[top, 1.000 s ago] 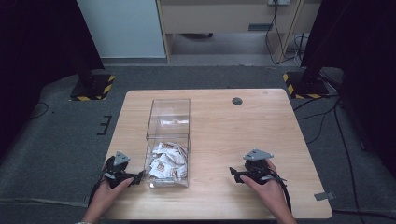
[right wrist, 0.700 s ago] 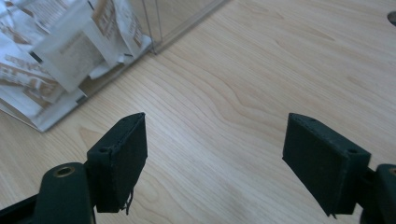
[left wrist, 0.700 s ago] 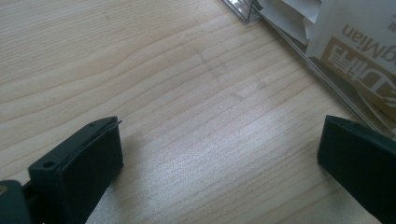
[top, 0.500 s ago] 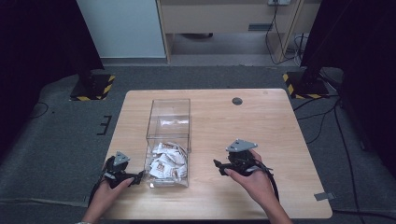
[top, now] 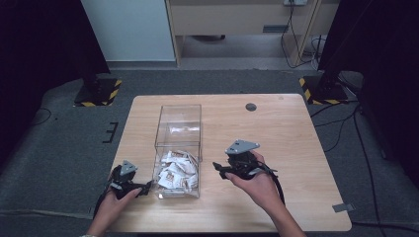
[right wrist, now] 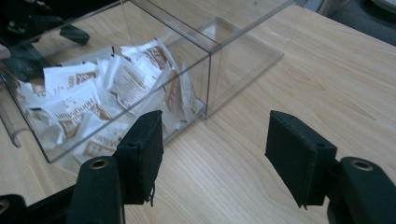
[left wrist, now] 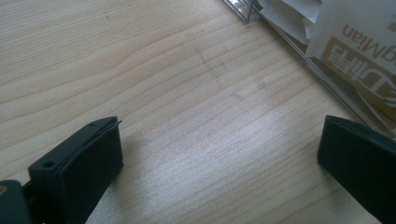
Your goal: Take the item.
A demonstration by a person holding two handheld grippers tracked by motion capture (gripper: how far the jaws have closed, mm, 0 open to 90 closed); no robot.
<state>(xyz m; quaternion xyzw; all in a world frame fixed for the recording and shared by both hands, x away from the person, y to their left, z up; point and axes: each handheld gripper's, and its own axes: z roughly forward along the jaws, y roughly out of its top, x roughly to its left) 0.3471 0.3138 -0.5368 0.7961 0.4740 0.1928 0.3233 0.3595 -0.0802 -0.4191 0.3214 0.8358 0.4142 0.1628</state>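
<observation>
1. Sachets (top: pixel 177 170) of white paper with brown print are heaped in the near compartment of a clear plastic box (top: pixel 179 114), which stands on the left half of a wooden table (top: pixel 286 133).
2. Brown lettering is read on the nearest packets in the left gripper view, through the box's clear wall (left wrist: pixel 327 79).
3. The far compartment of the box is closed off by a clear partition and looks bare apart from a pale reflection.
4. The left gripper (top: pixel 143 187) is held low at the table's near edge, just beside the box's near left corner; its jaws are spread wide with only bare wood between them.
5. The right gripper (top: pixel 217 169) is held above the table on the right of the box, near it but apart, with its tips turned toward the sachets.
6. Its jaws have just been closing and are seen partly open in the right gripper view, with nothing between them except tabletop.
7. The box's right wall (right wrist: pixel 154 60) stands between the right gripper and the heap.
8. A small dark round disc (top: pixel 251 106) is set in the tabletop near the far edge, well apart from both hands.
9. Black stands with yellow-striped bases (top: pixel 96 94) are placed on the grey floor at both far corners, and cables are trailed at the right.
</observation>
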